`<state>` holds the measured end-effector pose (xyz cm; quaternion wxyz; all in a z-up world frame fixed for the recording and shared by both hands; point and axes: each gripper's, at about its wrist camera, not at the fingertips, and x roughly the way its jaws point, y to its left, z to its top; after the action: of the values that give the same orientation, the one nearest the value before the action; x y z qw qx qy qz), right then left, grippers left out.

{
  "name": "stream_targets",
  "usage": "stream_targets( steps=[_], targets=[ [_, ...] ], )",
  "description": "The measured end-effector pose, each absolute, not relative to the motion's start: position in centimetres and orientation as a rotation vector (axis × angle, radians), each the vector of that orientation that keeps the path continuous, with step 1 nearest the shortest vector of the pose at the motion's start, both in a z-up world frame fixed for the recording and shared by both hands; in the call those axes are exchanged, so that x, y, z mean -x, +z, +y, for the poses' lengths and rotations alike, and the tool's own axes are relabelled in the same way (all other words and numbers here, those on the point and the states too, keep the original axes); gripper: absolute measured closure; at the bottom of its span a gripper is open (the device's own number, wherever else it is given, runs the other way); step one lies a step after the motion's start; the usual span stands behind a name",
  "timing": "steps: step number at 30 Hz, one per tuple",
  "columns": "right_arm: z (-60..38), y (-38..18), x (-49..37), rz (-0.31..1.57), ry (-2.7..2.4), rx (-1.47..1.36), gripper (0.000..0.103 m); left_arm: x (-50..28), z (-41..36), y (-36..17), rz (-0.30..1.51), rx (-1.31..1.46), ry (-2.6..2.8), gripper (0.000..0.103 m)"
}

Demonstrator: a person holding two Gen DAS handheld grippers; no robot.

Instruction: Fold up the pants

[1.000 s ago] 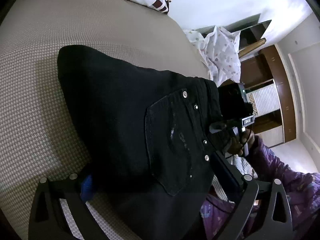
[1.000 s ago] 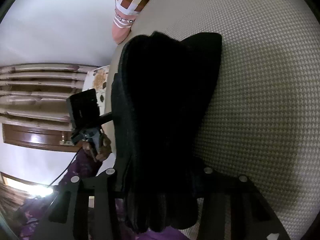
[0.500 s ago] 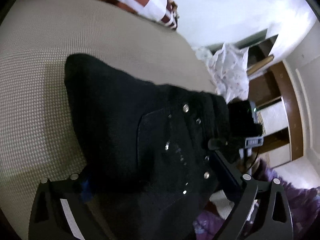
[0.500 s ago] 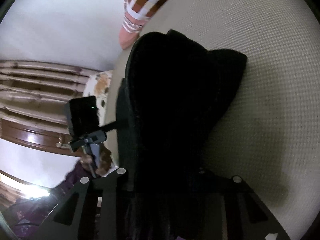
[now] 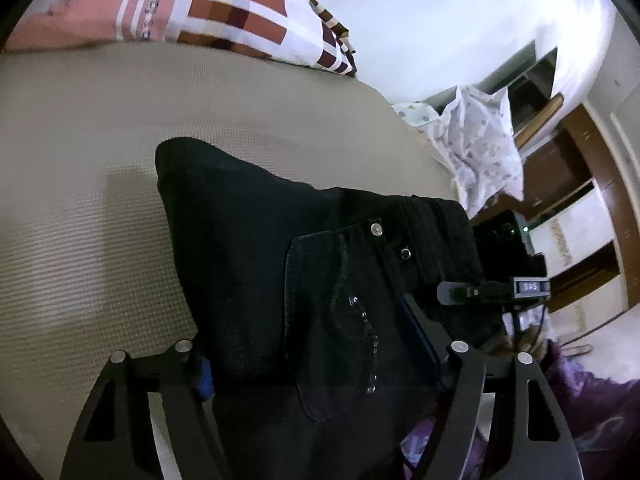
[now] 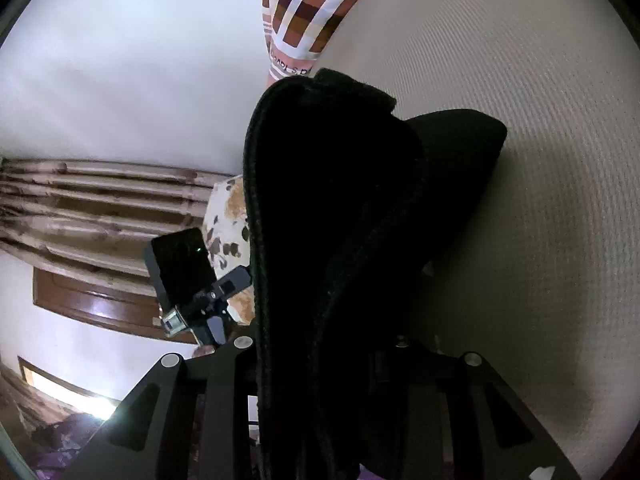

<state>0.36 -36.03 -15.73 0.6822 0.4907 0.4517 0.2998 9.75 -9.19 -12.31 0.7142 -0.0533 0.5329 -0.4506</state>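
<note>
Pants (image 5: 280,272) already folded into a thick bundle, far end resting on the bed (image 5: 80,200) at 12 o'clock. I've left tool (image 5: 316,356) and right tool (image 6: 320,344) both clamped on the near edge. Left, I'd judge: setting it down flat, releasing.

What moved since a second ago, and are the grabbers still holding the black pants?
Both grippers moved toward the striped pillow, carrying the black pants along over the beige bed; the pillow now looks closer in both views. Nothing was let go: the left gripper and right gripper stay clamped on the folded bundle, pocket side still facing the left camera.
</note>
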Motion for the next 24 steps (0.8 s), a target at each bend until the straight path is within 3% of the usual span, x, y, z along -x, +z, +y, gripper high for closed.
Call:
stream_targets(
  steps=[24],
  targets=[
    [-29.2,-12.3,-1.6,0.997,0.746,-1.077,0.073,-6.9,-3.0,-8.5,1.020,-0.017,-0.850,0.033]
  ],
)
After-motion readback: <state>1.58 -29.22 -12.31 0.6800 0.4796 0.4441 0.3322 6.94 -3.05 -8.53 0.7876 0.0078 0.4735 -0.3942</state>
